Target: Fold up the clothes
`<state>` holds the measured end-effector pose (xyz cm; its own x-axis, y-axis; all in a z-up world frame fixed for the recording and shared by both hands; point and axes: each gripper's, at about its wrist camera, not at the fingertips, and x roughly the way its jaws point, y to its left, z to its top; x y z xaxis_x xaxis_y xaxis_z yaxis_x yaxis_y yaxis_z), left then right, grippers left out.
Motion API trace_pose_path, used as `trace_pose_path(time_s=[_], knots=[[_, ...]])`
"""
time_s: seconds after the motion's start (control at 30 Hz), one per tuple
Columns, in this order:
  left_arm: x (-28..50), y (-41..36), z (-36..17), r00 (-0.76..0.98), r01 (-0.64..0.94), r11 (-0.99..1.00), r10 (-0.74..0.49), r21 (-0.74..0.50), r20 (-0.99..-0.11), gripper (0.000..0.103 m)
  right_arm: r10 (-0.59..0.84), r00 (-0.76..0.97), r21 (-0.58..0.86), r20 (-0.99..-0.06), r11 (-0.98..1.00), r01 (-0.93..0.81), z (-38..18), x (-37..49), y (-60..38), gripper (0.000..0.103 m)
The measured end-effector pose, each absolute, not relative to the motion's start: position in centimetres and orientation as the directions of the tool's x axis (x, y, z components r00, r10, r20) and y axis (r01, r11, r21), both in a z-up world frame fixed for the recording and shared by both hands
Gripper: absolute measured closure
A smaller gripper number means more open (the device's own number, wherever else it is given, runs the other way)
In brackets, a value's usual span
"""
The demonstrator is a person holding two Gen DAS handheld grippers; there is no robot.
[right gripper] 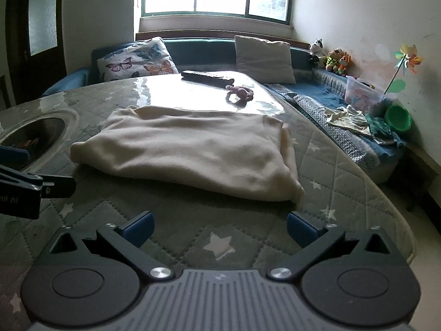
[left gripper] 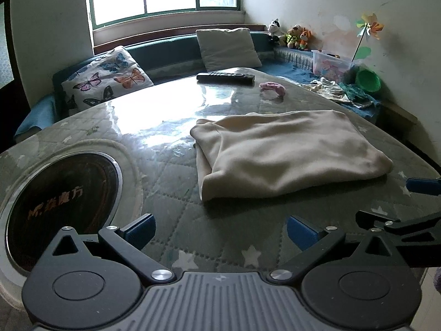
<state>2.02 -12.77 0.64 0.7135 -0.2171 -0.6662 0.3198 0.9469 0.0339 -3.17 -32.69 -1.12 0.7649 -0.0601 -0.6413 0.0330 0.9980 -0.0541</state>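
The cream garment [left gripper: 286, 151] lies folded into a thick rectangle on the round table [left gripper: 171, 182], whose quilted star-print cover sits under a glossy clear sheet. In the left wrist view it is right of centre; in the right wrist view it fills the middle. Both tongs are spread wide and hold nothing: the left gripper [left gripper: 220, 230] hangs over bare tabletop just near of the garment's near edge, and the right gripper [right gripper: 219, 227] does the same on the garment's right side, neither touching the cloth. To the left of the garment a dark round inset [left gripper: 60, 207] with a metal rim is set into the table. Far of the garment lie a small pink item [right gripper: 239, 93] and, beyond it, a black remote control [right gripper: 207, 77]. Past the table's far edge a blue bench carries a butterfly cushion [left gripper: 106, 78], a plain cushion [left gripper: 227, 48], 3 plush toys [left gripper: 292, 35], a clear plastic box [left gripper: 330, 64], a pinwheel [left gripper: 369, 27], a green bowl [left gripper: 368, 78] and some loose clothes [left gripper: 330, 88].
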Motion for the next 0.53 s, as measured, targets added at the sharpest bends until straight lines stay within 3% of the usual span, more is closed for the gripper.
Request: trace_pose_path(time_s=[0.53], knots=[[-0.2, -12.8, 1.0, 0.735, 0.319, 0.947, -0.215, 0.049, -0.643, 0.000, -0.073, 0.761, -0.061, -0.645, 0.997, 0.045, -1.2, -4.7, -31.9, 0.000]])
